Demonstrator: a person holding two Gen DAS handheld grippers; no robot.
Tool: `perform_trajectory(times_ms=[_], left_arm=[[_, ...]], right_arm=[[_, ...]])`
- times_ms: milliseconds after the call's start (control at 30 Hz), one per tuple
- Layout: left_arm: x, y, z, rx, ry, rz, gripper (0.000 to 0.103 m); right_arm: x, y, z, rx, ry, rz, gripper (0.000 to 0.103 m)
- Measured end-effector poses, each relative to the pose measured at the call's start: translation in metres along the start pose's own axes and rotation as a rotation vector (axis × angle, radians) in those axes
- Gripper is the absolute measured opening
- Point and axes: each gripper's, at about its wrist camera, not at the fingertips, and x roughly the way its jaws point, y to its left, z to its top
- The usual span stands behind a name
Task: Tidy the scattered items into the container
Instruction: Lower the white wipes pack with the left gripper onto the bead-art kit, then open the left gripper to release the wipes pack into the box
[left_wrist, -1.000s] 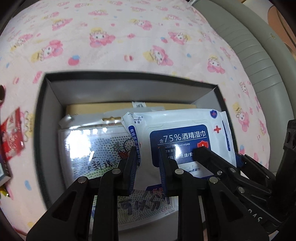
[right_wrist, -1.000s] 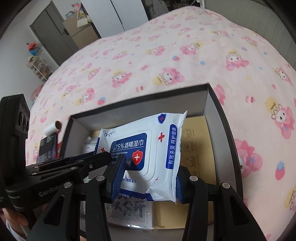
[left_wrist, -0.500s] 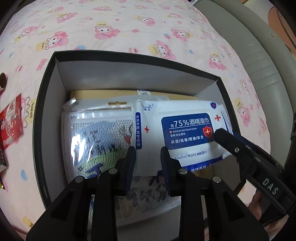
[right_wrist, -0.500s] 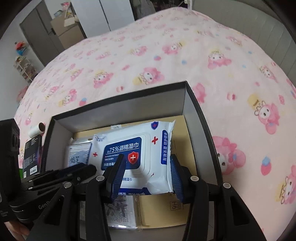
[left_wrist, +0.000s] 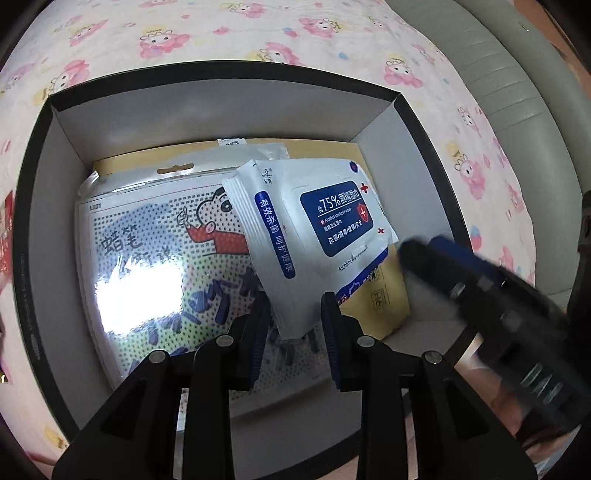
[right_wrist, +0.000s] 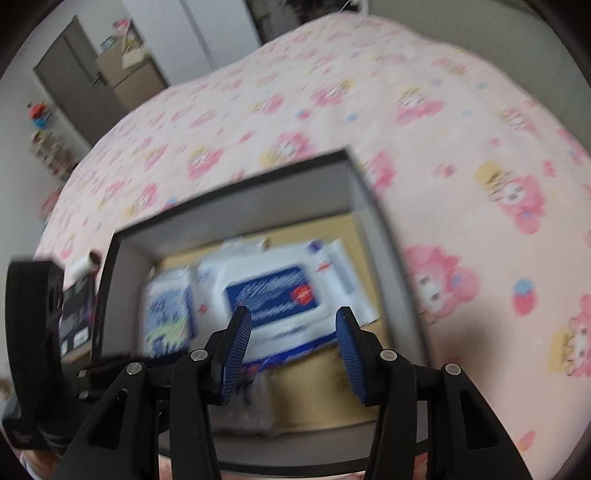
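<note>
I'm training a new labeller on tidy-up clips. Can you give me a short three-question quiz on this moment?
1. True or false: the wipes pack lies inside the box.
2. What does the wipes pack partly overlap? A) the cartoon packet B) a mug C) a shoe
3. Fill in: in the right wrist view, outside the box near its left wall, lies a small white ___.
Key: 1 true; 2 A; 3 roll.

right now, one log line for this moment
wipes pack lying in box | left gripper jaws just opening, pack corner between | right gripper open, empty
</note>
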Motion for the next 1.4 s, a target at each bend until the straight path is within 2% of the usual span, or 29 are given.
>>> perform_trajectory(times_ms=[267, 467, 767, 867, 1000, 1100, 1233, 1333, 1400], left_arm=[[0.006, 0.009, 0.002, -0.016, 0.004, -0.011, 0.027], [0.008, 0.006, 0.014, -0.005, -0.016, 0.023, 0.026], [0.013, 0.017, 0.041, -0.052, -0.041, 0.017, 0.027], [0.012, 0.017, 0.047, -0.058, -0.044, 0.039, 0.028], [0.003, 0.003, 0.032, -0.025, -0.065, 0.056, 0.028], [-0.003, 0.002, 0.018, 0.011, -0.051, 0.067, 0.027], [-0.004, 0.002, 0.011, 0.055, -0.013, 0.068, 0.027], [0.001, 0.004, 0.014, 0.061, 0.005, 0.086, 0.027], [0.005, 0.005, 0.019, 0.057, 0.013, 0.095, 0.027]], right_arm=[[0.016, 0.008, -0.003, -0.077, 0.051, -0.094, 0.044], [0.030, 0.010, -0.002, -0.126, 0.080, -0.187, 0.044], [0.053, 0.007, 0.017, -0.089, 0.118, -0.181, 0.044], [0.056, 0.003, 0.020, -0.071, 0.119, -0.169, 0.044], [0.044, 0.004, 0.016, -0.056, 0.093, -0.141, 0.044], [0.034, 0.008, 0.012, -0.079, 0.066, -0.119, 0.044], [0.043, 0.018, 0.000, -0.164, 0.115, -0.127, 0.044], [0.052, 0.019, -0.003, -0.179, 0.158, -0.140, 0.044], [0.052, 0.019, 0.000, -0.173, 0.150, -0.156, 0.044]])
